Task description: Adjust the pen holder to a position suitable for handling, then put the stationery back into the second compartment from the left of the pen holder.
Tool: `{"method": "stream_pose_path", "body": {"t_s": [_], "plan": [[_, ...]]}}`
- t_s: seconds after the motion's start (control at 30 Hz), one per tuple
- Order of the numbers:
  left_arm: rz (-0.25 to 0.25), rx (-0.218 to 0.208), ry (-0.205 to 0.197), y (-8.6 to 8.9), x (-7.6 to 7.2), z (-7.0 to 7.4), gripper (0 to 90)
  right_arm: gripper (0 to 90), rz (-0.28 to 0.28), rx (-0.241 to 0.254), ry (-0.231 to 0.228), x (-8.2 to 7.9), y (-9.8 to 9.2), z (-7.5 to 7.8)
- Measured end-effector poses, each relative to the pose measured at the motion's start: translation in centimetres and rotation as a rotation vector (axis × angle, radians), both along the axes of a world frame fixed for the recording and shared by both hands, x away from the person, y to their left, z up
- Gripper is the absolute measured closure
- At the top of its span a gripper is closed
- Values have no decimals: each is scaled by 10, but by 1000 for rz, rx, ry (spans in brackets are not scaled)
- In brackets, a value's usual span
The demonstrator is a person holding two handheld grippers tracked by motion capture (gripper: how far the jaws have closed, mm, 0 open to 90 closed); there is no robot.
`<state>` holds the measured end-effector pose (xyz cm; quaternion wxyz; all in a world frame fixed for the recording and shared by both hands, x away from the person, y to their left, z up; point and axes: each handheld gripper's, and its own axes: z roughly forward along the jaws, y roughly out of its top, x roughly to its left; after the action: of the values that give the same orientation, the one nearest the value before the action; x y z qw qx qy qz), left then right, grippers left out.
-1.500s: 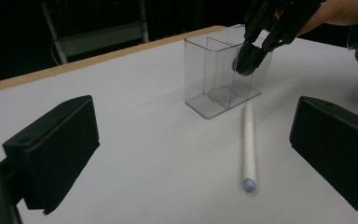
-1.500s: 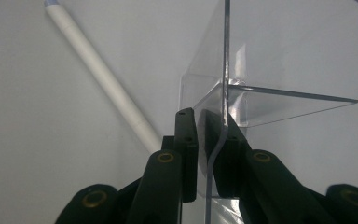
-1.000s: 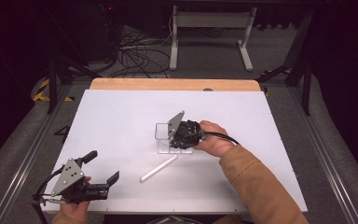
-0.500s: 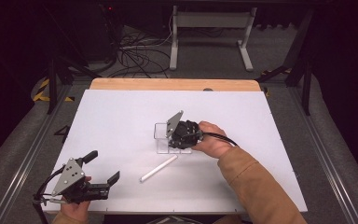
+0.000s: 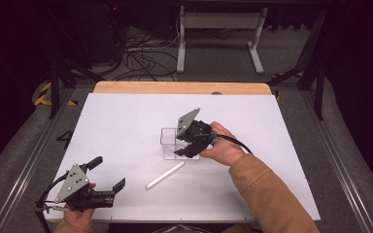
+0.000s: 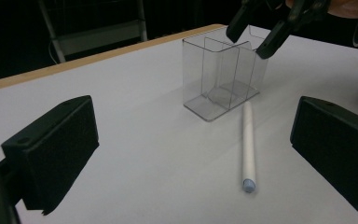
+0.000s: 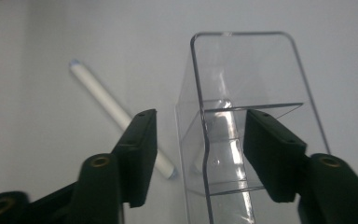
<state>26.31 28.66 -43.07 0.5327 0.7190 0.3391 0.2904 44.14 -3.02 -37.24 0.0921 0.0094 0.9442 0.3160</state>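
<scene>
the clear plastic divided holder (image 5: 174, 143) stands near the table's (image 5: 126, 121) middle, its compartments empty. the right gripper (image 5: 186, 149), jaws just opening, straddles its wall unclamped; the white marker (image 5: 165, 175) lies beside it. the left gripper (image 5: 108, 174) is spread wide.

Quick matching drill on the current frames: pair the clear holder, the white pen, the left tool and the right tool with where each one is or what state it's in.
Things:
1. clear holder
2. white pen
3. left tool
4. right tool

States:
A. lying flat on the table
B. open, at the near left corner
C. standing upright mid-table
D. jaws just opened, astride the holder's wall

Pairs: 1-C, 2-A, 3-B, 4-D
</scene>
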Motion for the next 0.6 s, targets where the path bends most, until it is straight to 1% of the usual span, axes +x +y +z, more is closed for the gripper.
{"method": "stream_pose_path", "body": {"t_s": [0.07, 0.1, 0.13, 0.2, 0.27, 0.3, 0.33, 0.37, 0.43, 0.5, 0.53, 0.57, 0.6], "plan": [[0, -4, 2, 0, 0, 0, 12, 374, -9, 60, 20, -3, -5, 8], [0, -7, 5, -1, 0, 0, 10, 336, -16, 87, 22, -5, -8, 12], [-16, 1, -7, -1, 1, 0, 6, 305, -26, 120, 19, -7, -11, 15], [-20, -3, -8, -3, 0, 0, 2, 264, -33, 171, 6, -11, -16, 20], [-26, 13, -20, -5, 0, 1, 1, 205, -62, 207, -23, -15, -21, 24], [-26, 13, -20, -5, 0, 1, 1, 205, -62, 207, -23, -15, -21, 24], [-26, 12, -23, -6, 0, 1, 1, 169, -79, 237, -43, -17, -25, 27], [-25, 9, -24, -6, 0, 1, 1, 169, -79, 237, -43, -17, -25, 27], [-23, 7, -24, -6, 1, 1, 1, 140, -98, 261, -52, -18, -30, 29], [-38, -3, -8, -6, 2, 2, 1, 120, -111, 282, -57, -19, -34, 32], [-50, -9, 20, -7, 3, 2, 1, 96, -125, 317, -59, -20, -41, 35], [-52, -10, 31, -7, 3, 2, 1, 82, -133, 337, -58, -21, -44, 36], [-52, -10, 31, -7, 3, 2, 1, 70, -142, 358, -58, -23, -48, 37]]}}
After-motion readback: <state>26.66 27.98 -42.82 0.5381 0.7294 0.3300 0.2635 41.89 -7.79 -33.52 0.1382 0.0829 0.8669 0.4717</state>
